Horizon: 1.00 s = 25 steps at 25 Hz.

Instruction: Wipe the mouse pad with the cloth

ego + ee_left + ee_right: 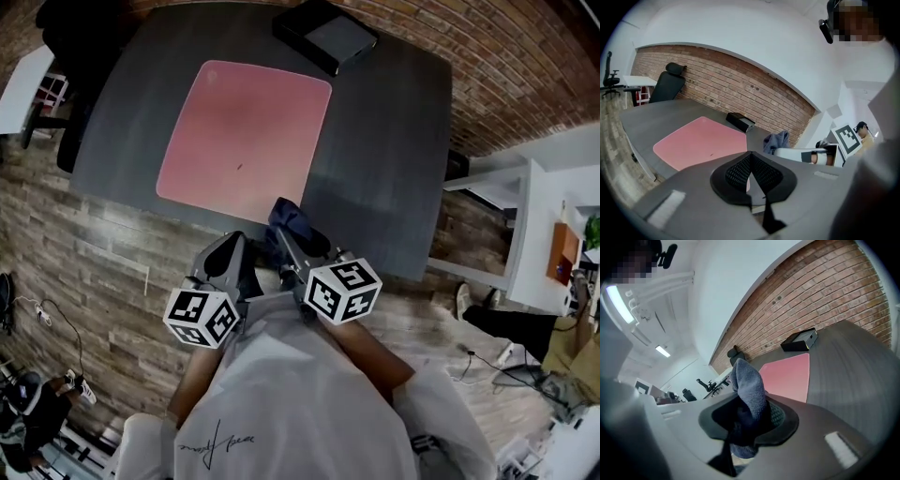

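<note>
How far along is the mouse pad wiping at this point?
Done: the cloth is clamped in the right gripper. In hand: it is held at the table's near edge, short of the pink mouse pad. Left: all the wiping, as nothing touches the pad yet. The left gripper is shut and empty.

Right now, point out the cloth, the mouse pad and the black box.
cloth [749, 387], right gripper view, the fold standing up between the jaws.
mouse pad [246, 131], head view, middle of its pink surface.
black box [325, 36], head view, its top face.
</note>
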Available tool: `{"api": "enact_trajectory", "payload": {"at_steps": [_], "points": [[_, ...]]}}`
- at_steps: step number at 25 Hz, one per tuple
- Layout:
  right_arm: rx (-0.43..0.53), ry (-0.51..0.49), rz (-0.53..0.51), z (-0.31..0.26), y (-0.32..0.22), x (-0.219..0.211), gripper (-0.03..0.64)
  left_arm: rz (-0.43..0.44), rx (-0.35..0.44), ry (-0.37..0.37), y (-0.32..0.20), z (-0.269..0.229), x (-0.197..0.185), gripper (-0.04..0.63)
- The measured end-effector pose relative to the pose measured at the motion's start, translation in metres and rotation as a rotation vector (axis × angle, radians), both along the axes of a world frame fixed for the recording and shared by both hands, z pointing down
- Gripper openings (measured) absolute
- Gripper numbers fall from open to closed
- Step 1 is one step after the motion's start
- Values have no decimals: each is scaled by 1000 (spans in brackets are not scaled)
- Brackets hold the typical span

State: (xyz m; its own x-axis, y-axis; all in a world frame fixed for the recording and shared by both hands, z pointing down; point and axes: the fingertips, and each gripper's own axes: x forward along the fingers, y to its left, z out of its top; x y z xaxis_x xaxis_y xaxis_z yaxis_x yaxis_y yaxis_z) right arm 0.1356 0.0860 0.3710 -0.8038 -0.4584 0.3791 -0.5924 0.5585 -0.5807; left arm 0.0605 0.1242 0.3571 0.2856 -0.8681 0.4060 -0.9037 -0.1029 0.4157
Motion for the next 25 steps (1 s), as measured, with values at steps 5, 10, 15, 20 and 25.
{"api": "enact_trajectory", "payload": {"at_steps": [5,10,15,20,25], "points": [[-42,24,61,10,-18,-20,100,61,-56,-25,-31,14,-25,11],[-68,42,129,13,-40,-47,101,130,-80,-11,-64,16,-54,11],[-96,60,204,21,-53,-66,101,222,-88,2,-91,19,-74,12],[-107,86,303,29,-61,-73,101,315,-81,21,-109,21,-85,11],[-112,103,397,32,-63,-77,101,432,-81,21,-119,24,-88,12]]}}
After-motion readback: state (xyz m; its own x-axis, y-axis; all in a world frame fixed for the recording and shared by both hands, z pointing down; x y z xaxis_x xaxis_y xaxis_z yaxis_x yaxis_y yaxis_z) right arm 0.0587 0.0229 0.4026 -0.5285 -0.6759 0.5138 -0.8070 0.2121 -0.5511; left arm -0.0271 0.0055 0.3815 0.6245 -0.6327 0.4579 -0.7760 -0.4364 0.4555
